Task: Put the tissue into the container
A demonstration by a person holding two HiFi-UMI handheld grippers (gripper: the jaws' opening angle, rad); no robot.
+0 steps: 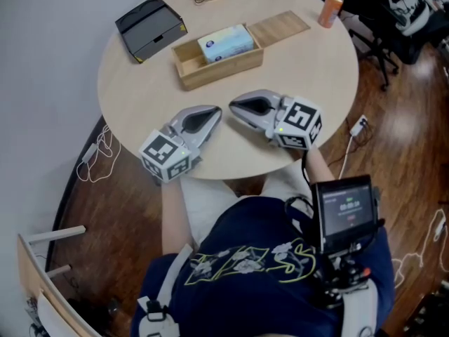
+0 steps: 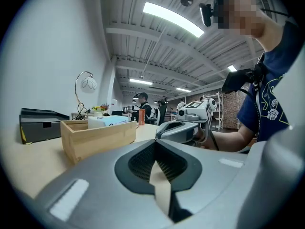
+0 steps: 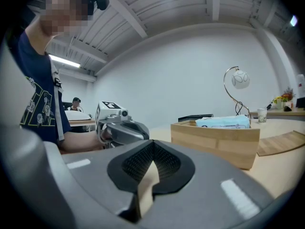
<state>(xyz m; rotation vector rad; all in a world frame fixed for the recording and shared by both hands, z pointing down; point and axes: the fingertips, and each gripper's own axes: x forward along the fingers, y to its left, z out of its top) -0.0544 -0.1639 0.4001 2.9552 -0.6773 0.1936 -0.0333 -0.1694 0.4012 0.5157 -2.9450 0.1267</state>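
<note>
Head view: the tissue pack (image 1: 225, 43) lies inside the wooden box (image 1: 221, 69), at twelve o'clock from the left gripper (image 1: 212, 112) and right gripper (image 1: 236, 106). Both are clenched and empty.

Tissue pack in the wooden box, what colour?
Tissue pack: pale blue and white, clearest in head view.

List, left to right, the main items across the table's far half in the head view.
black box → wooden container → wooden lid → orange can
</note>
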